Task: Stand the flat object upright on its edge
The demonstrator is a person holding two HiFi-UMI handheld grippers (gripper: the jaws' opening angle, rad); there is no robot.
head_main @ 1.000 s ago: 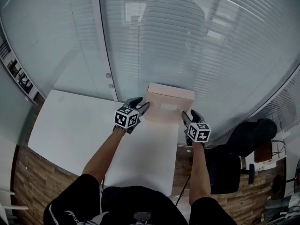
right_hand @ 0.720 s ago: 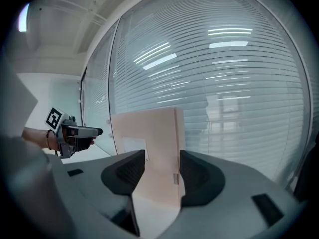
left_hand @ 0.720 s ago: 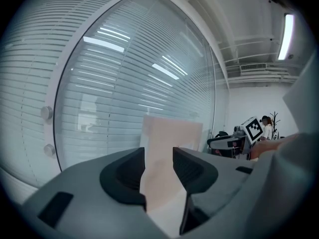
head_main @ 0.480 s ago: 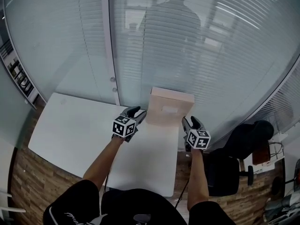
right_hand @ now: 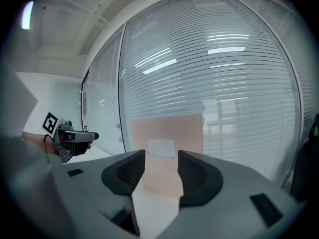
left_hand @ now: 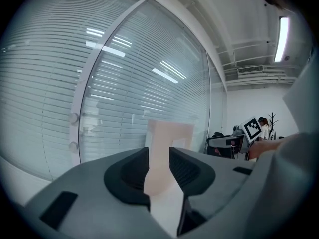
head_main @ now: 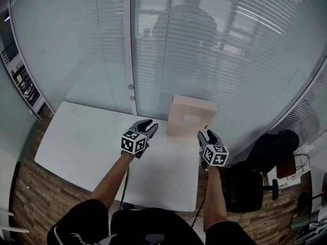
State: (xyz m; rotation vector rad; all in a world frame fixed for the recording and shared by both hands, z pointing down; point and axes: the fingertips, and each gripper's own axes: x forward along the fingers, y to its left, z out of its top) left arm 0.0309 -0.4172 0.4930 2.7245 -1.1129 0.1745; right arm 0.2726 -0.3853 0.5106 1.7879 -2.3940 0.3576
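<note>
Claw state, head view: the left claw (head_main: 148, 126) and the right claw (head_main: 209, 136) both hung over the counter (head_main: 92, 147). Each was empty and each was short of the flat box (head_main: 190, 117). That box stood upright on its edge at the counter's far side, close to the glass partition (head_main: 204, 50). Whether it leaned on the glass could not be told.

Left gripper view: the left claw (left_hand: 159, 153) was partly open, its jaws having just been closing on nothing. The box (left_hand: 172, 132) showed beyond the gap, apart from both pads.

Right gripper view: the right claw (right_hand: 161, 158) stood wide open and empty. It was aimed at the broad face of the box (right_hand: 167, 128), which carried a white label (right_hand: 161, 147).

Procedure, as judged: the standing itself appeared done, so the step in hand was to clear away cleanly.
- Keep both claws off the box.
- Draw them back level, without brushing its face.
- Do not knock the counter; a tall face on so narrow an edge would likely tip at a light nudge.
</note>
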